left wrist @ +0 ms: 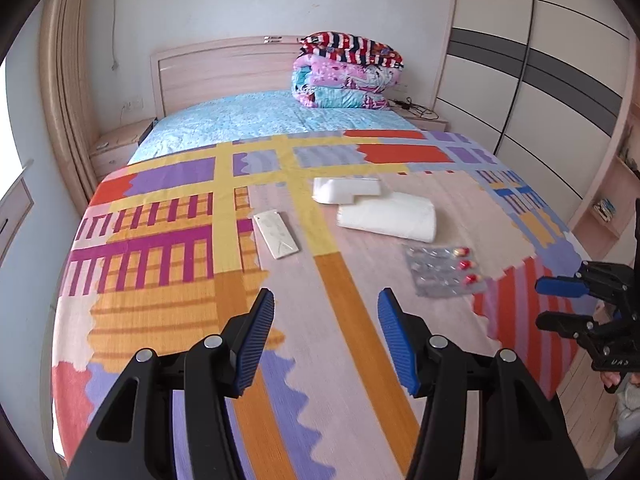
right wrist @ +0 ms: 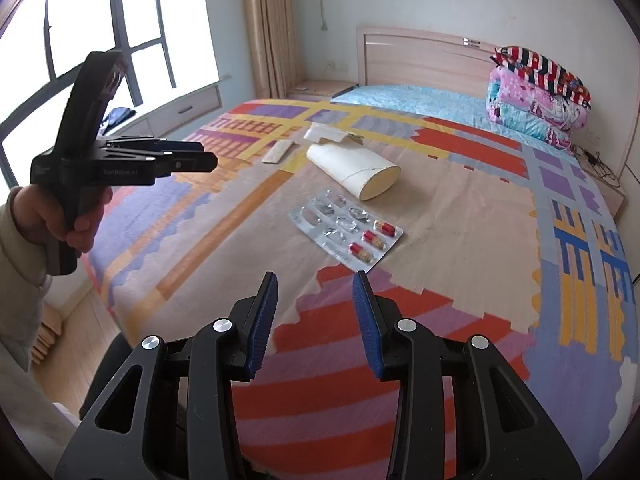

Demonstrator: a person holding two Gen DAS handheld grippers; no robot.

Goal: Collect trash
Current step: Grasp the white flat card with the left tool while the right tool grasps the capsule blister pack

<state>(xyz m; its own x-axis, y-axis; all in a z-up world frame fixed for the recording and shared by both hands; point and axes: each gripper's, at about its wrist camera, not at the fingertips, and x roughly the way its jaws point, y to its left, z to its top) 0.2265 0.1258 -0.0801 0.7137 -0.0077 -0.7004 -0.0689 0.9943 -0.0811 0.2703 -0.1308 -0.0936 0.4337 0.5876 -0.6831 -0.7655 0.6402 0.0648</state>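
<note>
Both grippers, the right gripper (right wrist: 315,312) and the left gripper (left wrist: 326,332), hung with fingers apart and empty over the bed's patterned blanket (right wrist: 460,208), where the light, stiff, perhaps slippery blister pack (right wrist: 347,234) lay flat, best pinched at its edge.

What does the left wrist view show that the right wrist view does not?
Only the left wrist view: the tall panelled wardrobe beside the bed. Only the right wrist view: the large arched window and the hand holding the left claw. Both show the silver blister pack with red capsules, the crushed white paper cup and the folded patterned quilts.
</note>
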